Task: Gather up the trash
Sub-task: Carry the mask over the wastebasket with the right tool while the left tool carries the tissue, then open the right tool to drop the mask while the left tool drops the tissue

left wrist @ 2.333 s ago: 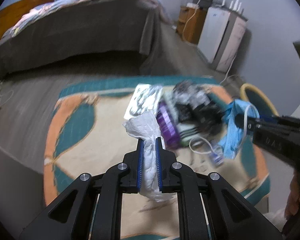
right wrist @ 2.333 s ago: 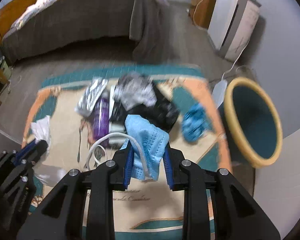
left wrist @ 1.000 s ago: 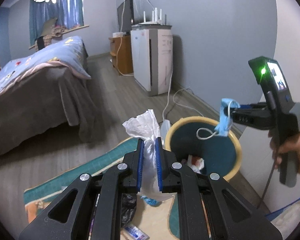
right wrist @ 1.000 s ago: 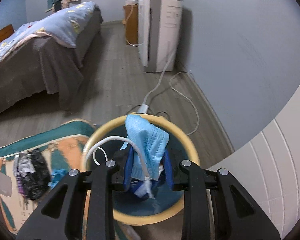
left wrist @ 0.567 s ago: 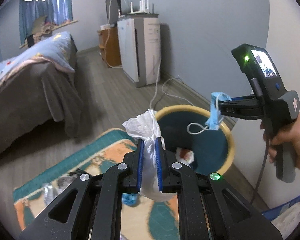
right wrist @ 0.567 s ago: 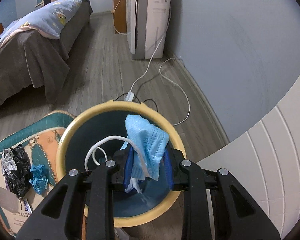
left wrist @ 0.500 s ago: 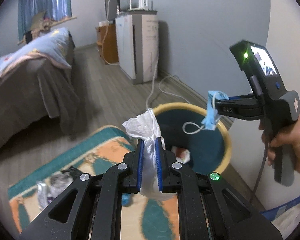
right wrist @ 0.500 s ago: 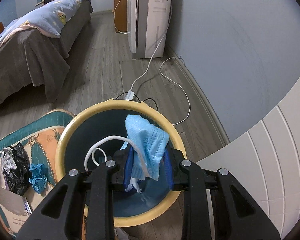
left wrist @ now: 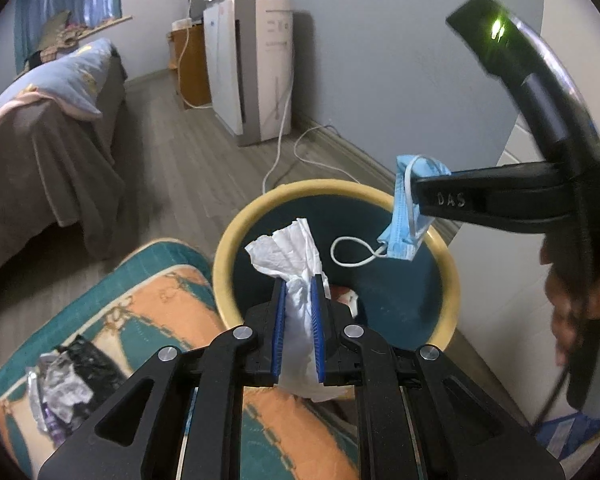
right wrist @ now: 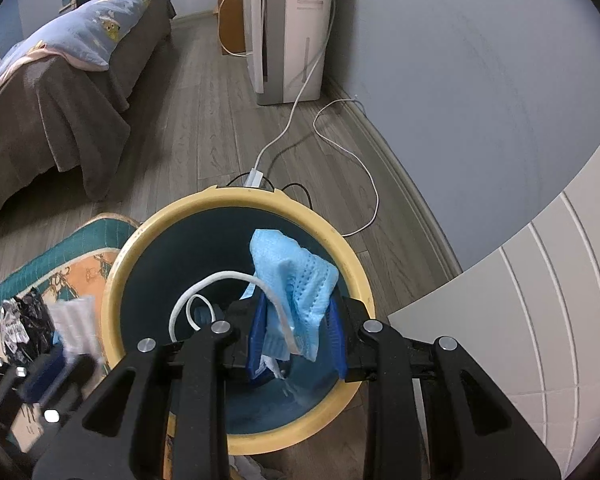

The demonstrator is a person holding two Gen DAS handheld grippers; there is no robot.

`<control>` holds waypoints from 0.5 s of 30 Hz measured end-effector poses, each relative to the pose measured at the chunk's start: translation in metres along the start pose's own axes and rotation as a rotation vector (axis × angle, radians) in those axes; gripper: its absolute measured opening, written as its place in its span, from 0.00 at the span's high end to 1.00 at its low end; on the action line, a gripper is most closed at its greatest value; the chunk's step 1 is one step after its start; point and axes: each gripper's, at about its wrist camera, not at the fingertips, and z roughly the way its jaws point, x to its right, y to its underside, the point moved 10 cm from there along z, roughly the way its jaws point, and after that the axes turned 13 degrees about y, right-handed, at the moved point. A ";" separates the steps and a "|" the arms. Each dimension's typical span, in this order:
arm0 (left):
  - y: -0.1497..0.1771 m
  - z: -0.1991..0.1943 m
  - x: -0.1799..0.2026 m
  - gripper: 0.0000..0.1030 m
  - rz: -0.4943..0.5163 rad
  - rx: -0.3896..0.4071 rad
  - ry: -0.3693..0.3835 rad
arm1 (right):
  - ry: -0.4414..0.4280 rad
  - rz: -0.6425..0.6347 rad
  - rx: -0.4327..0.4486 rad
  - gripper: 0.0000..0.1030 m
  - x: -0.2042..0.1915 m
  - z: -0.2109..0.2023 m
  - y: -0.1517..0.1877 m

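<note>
A round bin with a yellow rim (left wrist: 228, 240) (right wrist: 118, 264) and dark teal inside stands on the floor beside the rug. My left gripper (left wrist: 298, 284) is shut on a crumpled white tissue (left wrist: 288, 252) and holds it over the bin's near edge. My right gripper (right wrist: 296, 308) is shut on a blue face mask (right wrist: 296, 276) with a white ear loop, above the bin's opening. The mask (left wrist: 406, 216) and the right gripper (left wrist: 416, 200) also show in the left wrist view. Some trash (left wrist: 350, 298) lies inside the bin.
A patterned teal and orange rug (left wrist: 156, 292) lies left of the bin, with a black bag and foil wrappers (left wrist: 68, 376) on it. A bed (left wrist: 40, 148), a white appliance (left wrist: 252, 64), floor cables (right wrist: 340, 152) and a white cabinet (right wrist: 540, 320) surround the bin.
Both grippers carried their trash from the rug to the bin. Over the last half second the left gripper moved closer, over the bin's rim; the right gripper stays above the opening.
</note>
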 end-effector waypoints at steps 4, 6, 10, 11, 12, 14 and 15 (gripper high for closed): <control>0.002 0.019 0.000 0.88 0.003 -0.015 -0.002 | 0.015 -0.001 0.000 0.74 -0.001 0.001 0.000; 0.005 0.028 -0.004 0.88 0.005 -0.029 -0.008 | 0.028 -0.004 -0.009 0.74 0.000 0.004 0.002; 0.011 0.036 -0.006 0.86 0.018 -0.039 -0.008 | 0.046 -0.001 -0.017 0.73 0.001 0.009 0.002; 0.011 0.036 -0.006 0.83 0.018 -0.034 -0.005 | 0.046 -0.001 -0.018 0.69 0.000 0.010 0.003; 0.012 0.036 -0.006 0.78 0.015 -0.030 -0.002 | 0.047 0.001 -0.019 0.66 -0.001 0.010 0.002; 0.012 0.033 -0.008 0.64 0.010 -0.022 0.000 | 0.048 0.003 -0.019 0.63 -0.003 0.011 0.000; 0.011 0.031 -0.009 0.53 0.011 -0.014 -0.006 | 0.045 0.006 -0.014 0.61 -0.004 0.010 0.000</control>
